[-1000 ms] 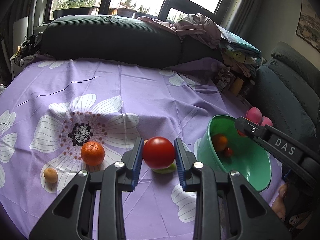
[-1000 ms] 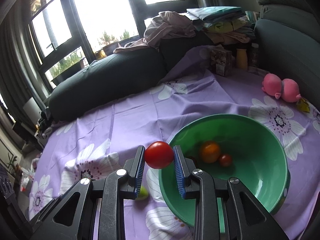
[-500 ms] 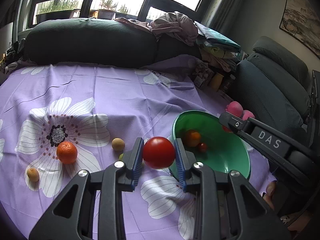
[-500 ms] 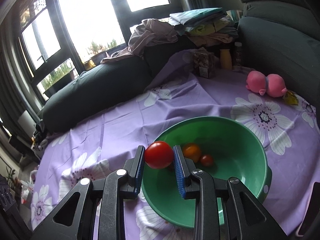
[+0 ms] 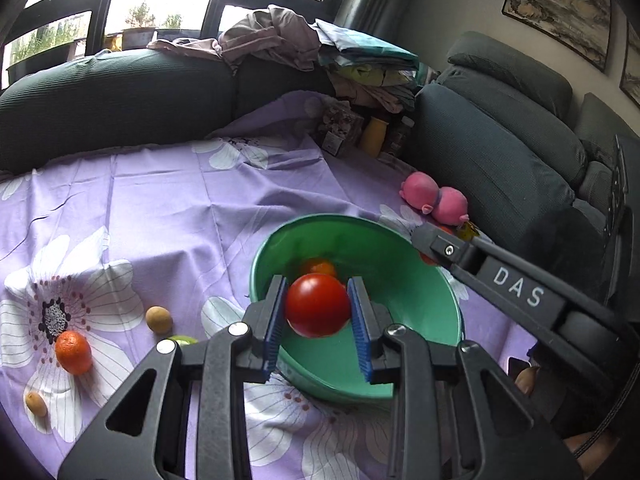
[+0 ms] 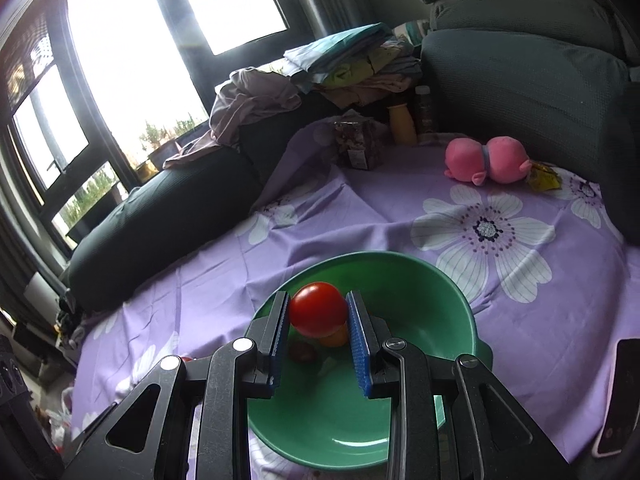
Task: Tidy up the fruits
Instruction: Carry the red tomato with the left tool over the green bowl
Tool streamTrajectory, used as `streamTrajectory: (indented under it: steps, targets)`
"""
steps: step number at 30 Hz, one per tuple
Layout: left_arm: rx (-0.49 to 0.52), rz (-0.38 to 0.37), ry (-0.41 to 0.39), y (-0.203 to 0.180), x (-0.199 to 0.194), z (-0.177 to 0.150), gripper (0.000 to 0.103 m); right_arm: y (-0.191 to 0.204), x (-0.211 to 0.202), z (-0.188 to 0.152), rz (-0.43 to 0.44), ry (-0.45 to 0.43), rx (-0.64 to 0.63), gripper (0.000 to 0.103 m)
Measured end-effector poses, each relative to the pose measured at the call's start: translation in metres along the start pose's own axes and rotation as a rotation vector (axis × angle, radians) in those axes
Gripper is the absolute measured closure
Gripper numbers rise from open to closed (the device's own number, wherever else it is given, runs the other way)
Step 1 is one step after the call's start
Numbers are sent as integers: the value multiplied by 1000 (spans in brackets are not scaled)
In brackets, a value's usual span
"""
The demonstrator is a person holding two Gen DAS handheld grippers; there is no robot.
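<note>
Dark sofa (image 5: 120, 92) under bright windows (image 6: 132, 40), framed painting (image 5: 560, 4) on the wall

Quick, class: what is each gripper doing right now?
Left gripper: shut on a red tomato.
Right gripper: shut on a second red tomato.

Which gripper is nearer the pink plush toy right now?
Right. The right gripper is over the green bowl's rim on the pink toy's side; the left gripper is over the opposite rim.
</note>
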State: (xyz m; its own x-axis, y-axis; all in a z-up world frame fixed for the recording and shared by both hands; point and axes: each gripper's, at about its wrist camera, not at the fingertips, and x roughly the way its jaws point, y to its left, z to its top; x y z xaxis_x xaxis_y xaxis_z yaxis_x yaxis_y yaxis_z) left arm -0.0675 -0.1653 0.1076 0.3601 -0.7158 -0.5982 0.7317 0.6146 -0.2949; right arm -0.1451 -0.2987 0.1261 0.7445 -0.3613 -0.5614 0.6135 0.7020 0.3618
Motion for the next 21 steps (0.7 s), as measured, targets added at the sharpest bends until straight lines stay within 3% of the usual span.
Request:
streamTrajectory:
  steps: [4,9,21]
  targets:
    - [-1,-52,26,-5,14,-4,72,-9,8,-1,-35,23,38,73]
    - [-73,-85,32,-3,19,-3,73,-21,15,-3,-85,45,100,73]
    - [-24,-52,80,-7,36,-9,72,-31,28,-7,-124,92,121,73]
